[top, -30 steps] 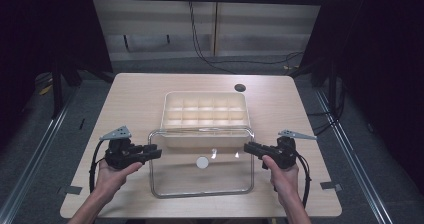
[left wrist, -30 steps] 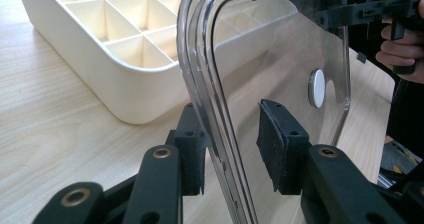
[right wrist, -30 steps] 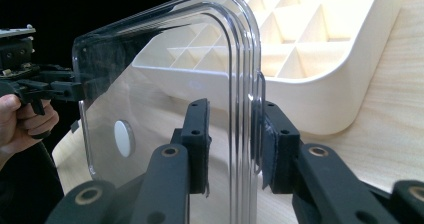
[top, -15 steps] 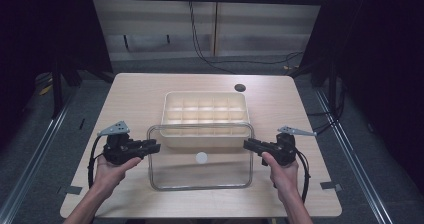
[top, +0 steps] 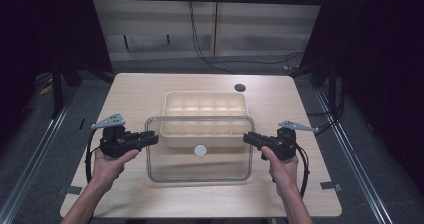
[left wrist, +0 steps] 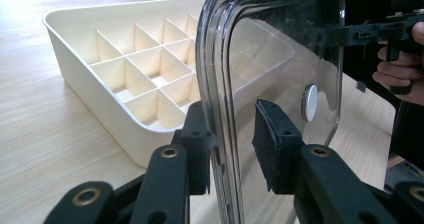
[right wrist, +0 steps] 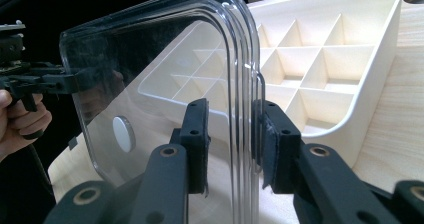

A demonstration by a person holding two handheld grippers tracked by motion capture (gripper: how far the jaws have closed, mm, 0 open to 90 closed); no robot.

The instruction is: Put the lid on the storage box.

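Clear lid (top: 200, 149) held above the table (top: 140, 91), level across the middle and toward the near edge, its far edge overlapping the near wall of the cream compartment tray (top: 205, 115). White round knob (top: 200, 150) at the lid's centre. Left gripper (top: 150, 138) pinching the lid's left rim, jaws just closed in on it; in the left gripper view, rim (left wrist: 215, 109) seated against the left pad, right pad just beside the clear sheet. Right gripper (top: 250, 139) clamped on the lid's right rim; in the right gripper view, stepped rim (right wrist: 240, 99) caught between both pads. Each gripper meeting the lid about midway along its short side, hands (top: 107, 166) coming in from the near edge.

Tray lying in the middle of the table, nearer the far edge, long side parallel to that edge, compartments open upward. Dark round hole (top: 240, 88) in the tabletop near the far right corner, just off the tray's far right corner. Bare wood wide on both sides of the tray out to the left and right edges, a narrower strip behind it, a broad band under and before the lid along the near edge.
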